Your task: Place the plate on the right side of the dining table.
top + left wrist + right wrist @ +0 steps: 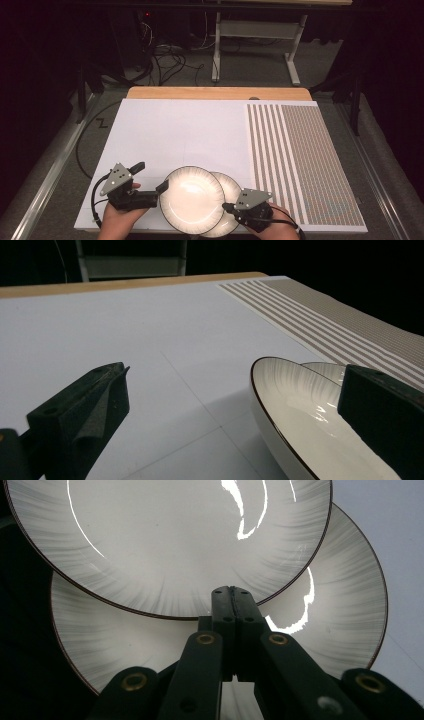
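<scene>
Near the table's front edge, your upper plate point(192, 199) overlaps the lower plate point(231, 192). Your left gripper point(150, 176) stands open around the upper plate's left rim; your right gripper point(229, 206) is closed, empty, over the lower plate. White sheet point(180, 130) beyond lies bare

Between the left gripper's point(225, 410) spread jaws the white sheet point(150, 340) lies bare ahead; the upper plate point(300, 410) blocks its right jaw's side.
</scene>
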Available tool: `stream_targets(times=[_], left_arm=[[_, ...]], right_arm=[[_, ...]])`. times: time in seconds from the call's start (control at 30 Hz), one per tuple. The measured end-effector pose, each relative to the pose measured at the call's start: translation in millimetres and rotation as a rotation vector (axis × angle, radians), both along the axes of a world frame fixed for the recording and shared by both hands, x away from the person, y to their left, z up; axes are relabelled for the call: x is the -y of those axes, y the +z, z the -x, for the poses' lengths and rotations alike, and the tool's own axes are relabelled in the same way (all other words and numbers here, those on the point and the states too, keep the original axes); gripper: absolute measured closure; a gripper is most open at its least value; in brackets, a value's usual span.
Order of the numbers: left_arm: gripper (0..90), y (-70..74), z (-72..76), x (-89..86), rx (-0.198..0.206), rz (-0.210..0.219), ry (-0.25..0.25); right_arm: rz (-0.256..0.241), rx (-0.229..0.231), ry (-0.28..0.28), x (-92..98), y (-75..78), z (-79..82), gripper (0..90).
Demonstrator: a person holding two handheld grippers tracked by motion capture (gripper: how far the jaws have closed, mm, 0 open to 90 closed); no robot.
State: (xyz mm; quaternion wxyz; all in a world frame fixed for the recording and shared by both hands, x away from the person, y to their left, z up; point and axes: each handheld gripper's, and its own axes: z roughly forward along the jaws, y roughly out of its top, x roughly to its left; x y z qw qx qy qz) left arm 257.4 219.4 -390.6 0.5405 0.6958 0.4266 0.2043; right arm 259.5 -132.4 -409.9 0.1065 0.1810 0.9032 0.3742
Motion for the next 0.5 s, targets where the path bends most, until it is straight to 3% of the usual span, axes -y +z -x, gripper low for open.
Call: stream_targets(times=[0.2,0.5], left_arm=[[0.6,-1.0,-5.5,-5.0,-0.111,0.018,-0.030],[0.6,6.2,-15.8,-7.1,-0.237,0.066,-0.080]], right_arm=[[-0.003,0.000,-0.003,-0.5,0.4,0.0,90.0],[-0.003,0.003,-0.006,-0.9,0.6,-0.2,90.0]])
